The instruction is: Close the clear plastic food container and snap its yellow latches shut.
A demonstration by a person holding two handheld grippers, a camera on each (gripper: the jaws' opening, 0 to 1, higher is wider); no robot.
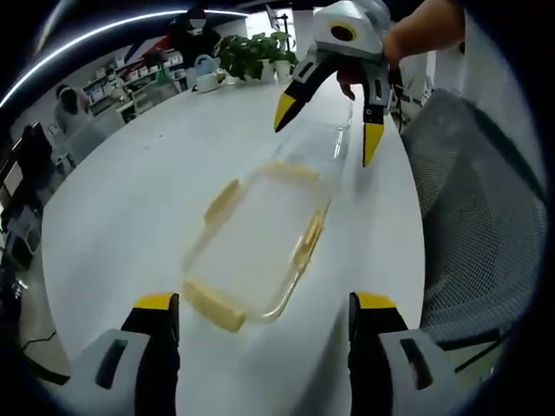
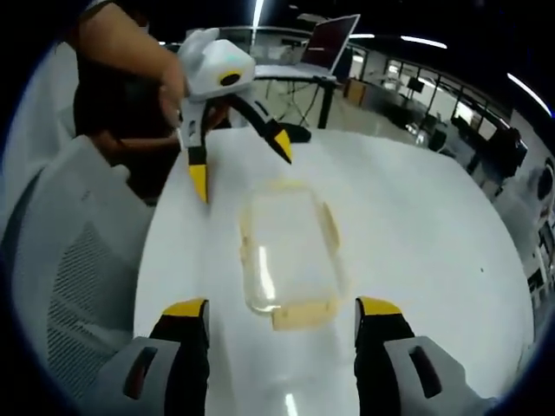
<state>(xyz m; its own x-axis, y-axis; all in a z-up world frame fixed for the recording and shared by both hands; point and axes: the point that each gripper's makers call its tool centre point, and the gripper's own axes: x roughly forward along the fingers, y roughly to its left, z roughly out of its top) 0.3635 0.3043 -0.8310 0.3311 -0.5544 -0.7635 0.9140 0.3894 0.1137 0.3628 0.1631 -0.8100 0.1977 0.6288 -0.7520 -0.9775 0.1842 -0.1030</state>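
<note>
A clear plastic food container lies on the white table, its yellow latches flared outward on the sides and ends. My left gripper stands open at its near end, nothing between the jaws. My right gripper hangs open over the far end, held by a hand. In the right gripper view the container lies just ahead of the open right gripper, and the left gripper hovers open beyond it. I cannot tell whether the lid sits fully down.
A grey mesh chair stands close to the table edge beside the container, and shows again as the chair. Potted plants and a kettle stand at one far end. A laptop stands at the other.
</note>
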